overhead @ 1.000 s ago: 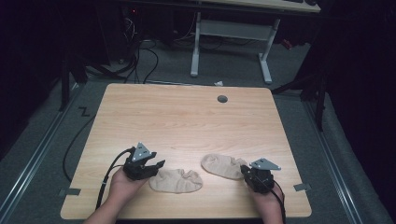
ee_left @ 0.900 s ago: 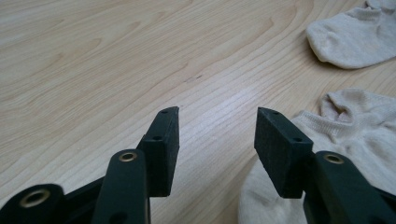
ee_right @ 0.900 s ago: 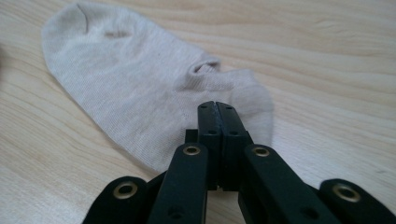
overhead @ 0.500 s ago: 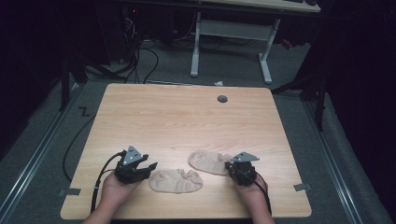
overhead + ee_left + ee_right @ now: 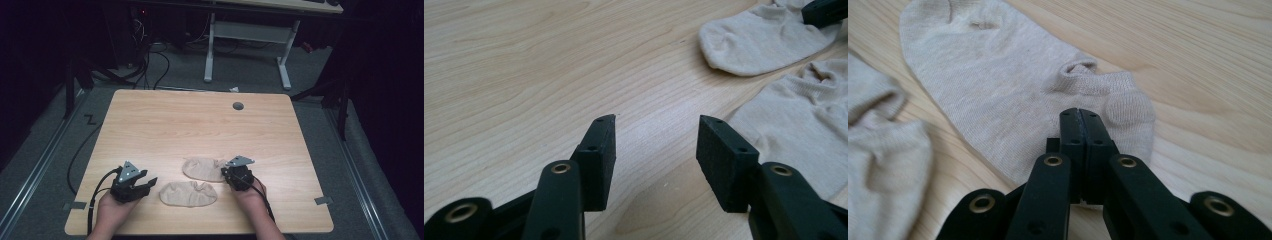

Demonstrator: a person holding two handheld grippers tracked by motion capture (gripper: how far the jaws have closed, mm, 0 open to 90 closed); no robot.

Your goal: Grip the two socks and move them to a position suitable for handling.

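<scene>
Your right gripper (image 5: pixel 1082 116) has its jaws pressed together over the heel end of the farther beige sock (image 5: pixel 204 168); whether fabric is caught between them, you cannot tell. Your left gripper (image 5: pixel 656 145) holds its jaws spread over bare bench (image 5: pixel 200 125), just beside the nearer sock (image 5: pixel 188 193).

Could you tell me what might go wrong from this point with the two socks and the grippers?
The right gripper is shut on the heel edge of the far sock; so thin a pinch might slip if pulled. The near sock lies close beside it, so a drag could catch and shift it. The left gripper stands open over bare table, beside the near sock; closing there would likely catch nothing.
</scene>
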